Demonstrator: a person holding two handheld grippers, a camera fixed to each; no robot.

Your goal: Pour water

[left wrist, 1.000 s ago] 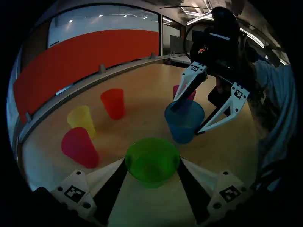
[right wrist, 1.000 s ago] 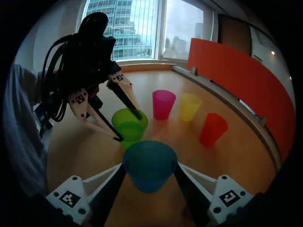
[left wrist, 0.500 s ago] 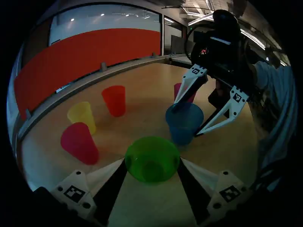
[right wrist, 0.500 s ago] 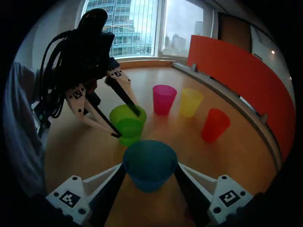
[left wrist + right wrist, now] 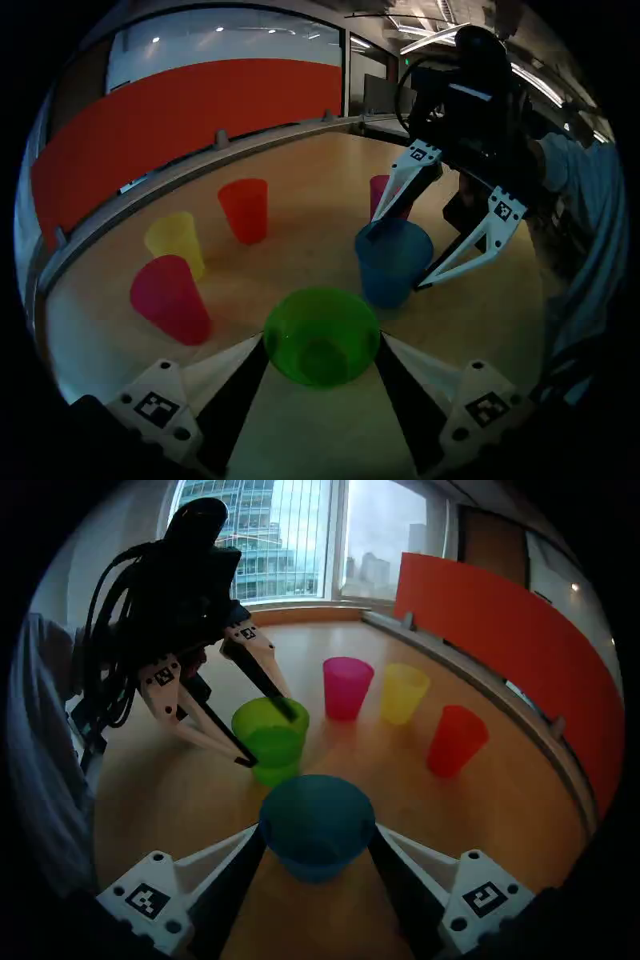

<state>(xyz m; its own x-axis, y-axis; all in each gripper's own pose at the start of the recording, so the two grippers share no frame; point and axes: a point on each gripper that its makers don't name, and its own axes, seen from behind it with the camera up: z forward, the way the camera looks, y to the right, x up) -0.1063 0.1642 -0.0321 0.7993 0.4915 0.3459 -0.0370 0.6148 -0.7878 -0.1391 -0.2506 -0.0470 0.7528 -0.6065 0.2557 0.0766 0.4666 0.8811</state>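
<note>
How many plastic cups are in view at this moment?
6: green cup in the left claw, blue cup in the right claw; on the table, a magenta cup, a yellow cup and an orange cup; a second pink cup partly hidden behind the blue one.

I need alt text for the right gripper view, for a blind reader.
The right gripper holds a blue plastic cup in the foreground. Beyond it, the left gripper holds a green plastic cup; a pink cup, a yellow cup and an orange cup stand on the wooden table.
</note>
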